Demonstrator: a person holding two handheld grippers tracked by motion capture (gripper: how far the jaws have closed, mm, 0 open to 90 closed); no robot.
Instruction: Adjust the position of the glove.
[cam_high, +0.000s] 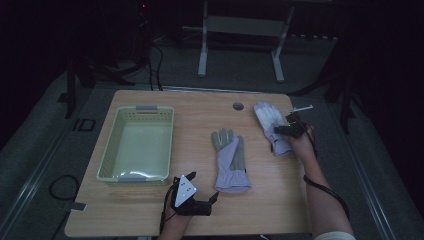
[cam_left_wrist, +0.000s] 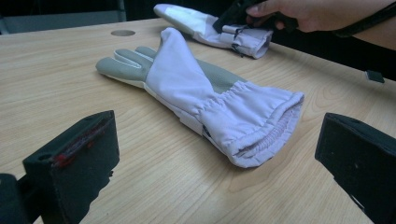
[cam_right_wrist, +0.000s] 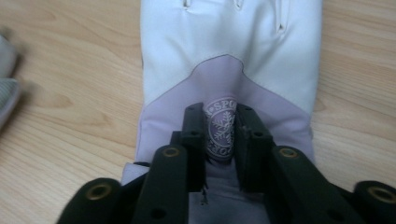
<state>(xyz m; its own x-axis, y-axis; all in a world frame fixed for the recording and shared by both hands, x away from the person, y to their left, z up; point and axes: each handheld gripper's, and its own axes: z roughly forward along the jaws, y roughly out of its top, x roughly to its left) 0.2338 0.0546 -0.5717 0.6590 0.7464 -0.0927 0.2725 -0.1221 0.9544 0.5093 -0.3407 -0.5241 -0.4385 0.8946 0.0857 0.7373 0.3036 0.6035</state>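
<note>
The right hand-held gripper (cam_right_wrist: 219, 135) was pinched on a fold of the far glove (cam_right_wrist: 224, 60), which lay flat at the far right of the bench (cam_high: 200, 120). The left hand-held gripper (cam_high: 216, 196) was held spread wide at the near edge, just beside the cuff of the near glove (cam_high: 231, 162). A green basket (cam_high: 136, 145) was seen on the left.

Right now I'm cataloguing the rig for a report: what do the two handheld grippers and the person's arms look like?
Both are black. The left gripper carries a grey three-cornered plate with small dots on top; its fingers are blocky, one with a reddish strip on the pad. The right gripper has ribbed black linkages with brass-ringed holes. A black cable trails along the right forearm, which ends in a pale sleeve.
</note>
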